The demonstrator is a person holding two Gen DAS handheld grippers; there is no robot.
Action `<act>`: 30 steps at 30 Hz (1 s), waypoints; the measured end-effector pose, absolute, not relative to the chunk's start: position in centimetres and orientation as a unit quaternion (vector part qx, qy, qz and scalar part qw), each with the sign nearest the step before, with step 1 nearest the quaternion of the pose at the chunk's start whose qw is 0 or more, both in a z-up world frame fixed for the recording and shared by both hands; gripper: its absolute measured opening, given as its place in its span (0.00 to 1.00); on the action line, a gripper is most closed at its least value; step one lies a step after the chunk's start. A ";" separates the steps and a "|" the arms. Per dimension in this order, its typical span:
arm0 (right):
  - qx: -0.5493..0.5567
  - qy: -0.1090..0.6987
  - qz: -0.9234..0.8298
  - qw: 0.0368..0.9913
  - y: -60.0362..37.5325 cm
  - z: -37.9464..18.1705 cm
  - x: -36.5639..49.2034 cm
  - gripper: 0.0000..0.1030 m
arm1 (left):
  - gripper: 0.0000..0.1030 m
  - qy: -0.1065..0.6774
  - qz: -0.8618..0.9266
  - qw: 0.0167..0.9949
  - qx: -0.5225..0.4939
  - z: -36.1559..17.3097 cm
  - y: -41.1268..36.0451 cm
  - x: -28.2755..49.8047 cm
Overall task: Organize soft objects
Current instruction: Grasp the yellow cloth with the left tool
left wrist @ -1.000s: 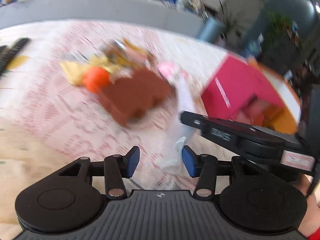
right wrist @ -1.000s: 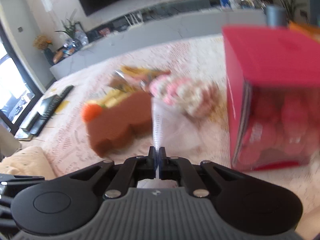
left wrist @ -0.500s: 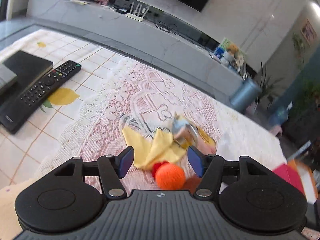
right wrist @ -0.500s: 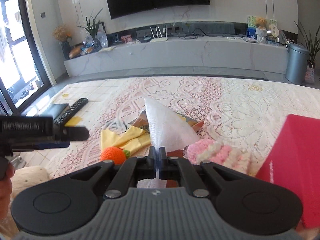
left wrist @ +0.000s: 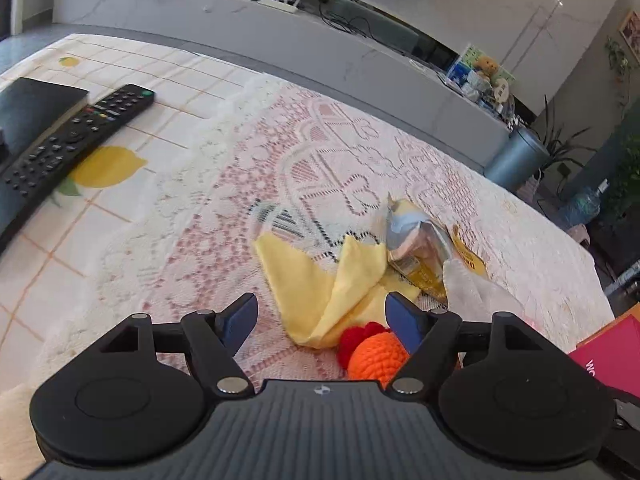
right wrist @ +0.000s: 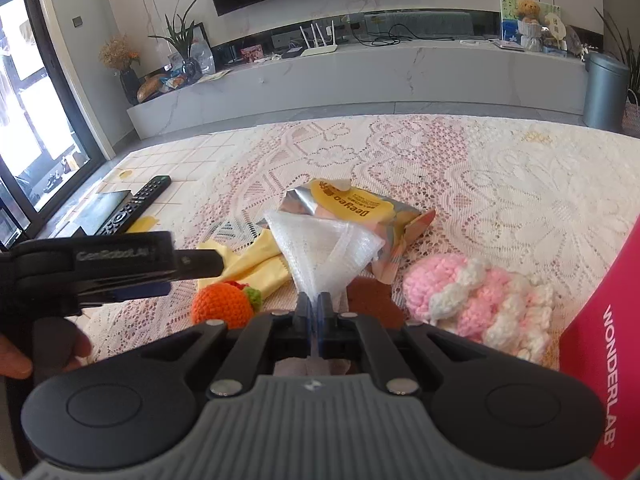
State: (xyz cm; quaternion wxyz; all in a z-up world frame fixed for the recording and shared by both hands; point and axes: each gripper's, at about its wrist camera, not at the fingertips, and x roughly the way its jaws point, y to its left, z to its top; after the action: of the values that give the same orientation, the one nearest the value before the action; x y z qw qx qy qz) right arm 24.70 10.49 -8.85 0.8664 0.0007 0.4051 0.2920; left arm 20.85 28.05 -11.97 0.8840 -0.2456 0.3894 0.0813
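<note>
So the left gripper (left wrist: 321, 316) swung off the pink box to the yellow cloth (left wrist: 320, 280) on the table, jaws opening, nothing between. Right gripper (right wrist: 314, 306) stays clamped on white mesh cloth (right wrist: 324, 252). Cloth's probably next.

Between the left gripper's (left wrist: 322, 316) opening jaws lie the yellow cloth (left wrist: 320, 280) and the orange crochet ball (left wrist: 374, 354), blocking a straight push ahead. Left of those jaws the lace tablecloth (left wrist: 192, 216) runs bare up to the remote (left wrist: 68, 140). Right of the right gripper (right wrist: 314, 304), the pink box (right wrist: 600, 340) walls off that side.
</note>
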 end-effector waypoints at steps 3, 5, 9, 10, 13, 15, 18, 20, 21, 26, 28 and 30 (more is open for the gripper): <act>0.003 0.406 0.294 0.865 10.4 -8.9 24.8 0.00 | 0.79 0.391 0.090 0.889 -0.221 -12.4 27.3 21.6; 0.003 0.406 0.294 0.865 10.4 -8.9 24.8 0.00 | 0.71 0.390 0.092 0.895 -0.196 -12.5 26.7 22.1; 0.007 0.407 0.295 0.865 10.4 -9.0 24.9 0.00 | 0.37 0.389 0.071 0.904 -0.160 -12.4 25.5 22.6; 0.010 0.408 0.294 0.864 10.3 -9.0 25.0 0.00 | 0.35 0.389 0.069 0.905 -0.155 -12.4 25.3 22.6; 0.015 0.410 0.294 0.864 10.3 -9.1 25.1 0.00 | 0.24 0.387 0.065 0.908 -0.149 -12.5 25.0 22.6; 0.011 0.409 0.293 0.864 10.4 -9.1 25.0 0.00 | 0.09 0.387 0.071 0.907 -0.148 -12.5 25.1 22.5; 0.007 0.409 0.292 0.864 10.6 -9.0 25.1 0.00 | 0.03 0.380 0.083 0.908 -0.156 -12.3 25.6 22.3; 0.012 0.410 0.292 0.864 10.4 -8.9 25.3 0.00 | 0.03 0.360 0.086 0.916 -0.152 -11.5 25.7 21.9; 0.015 0.411 0.292 0.863 10.3 -8.9 25.3 0.00 | 0.03 0.347 0.088 0.922 -0.146 -10.9 25.6 21.7; 0.028 0.397 0.301 0.867 9.5 -7.3 24.6 0.00 | 0.03 0.305 0.093 0.936 -0.150 -8.2 25.6 19.2; 0.035 0.382 0.318 0.867 9.0 -6.0 23.8 0.00 | 0.03 0.296 0.089 0.937 -0.162 -7.3 25.5 17.8; 0.038 0.372 0.325 0.868 8.5 -4.9 23.1 0.00 | 0.03 0.283 0.084 0.940 -0.174 -6.4 25.2 16.6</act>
State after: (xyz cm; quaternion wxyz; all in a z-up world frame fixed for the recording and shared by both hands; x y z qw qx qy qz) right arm 23.11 8.53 -4.88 0.8684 0.0383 0.3723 0.3253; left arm 16.57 25.21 -6.44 0.9395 -0.1744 0.2825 0.0842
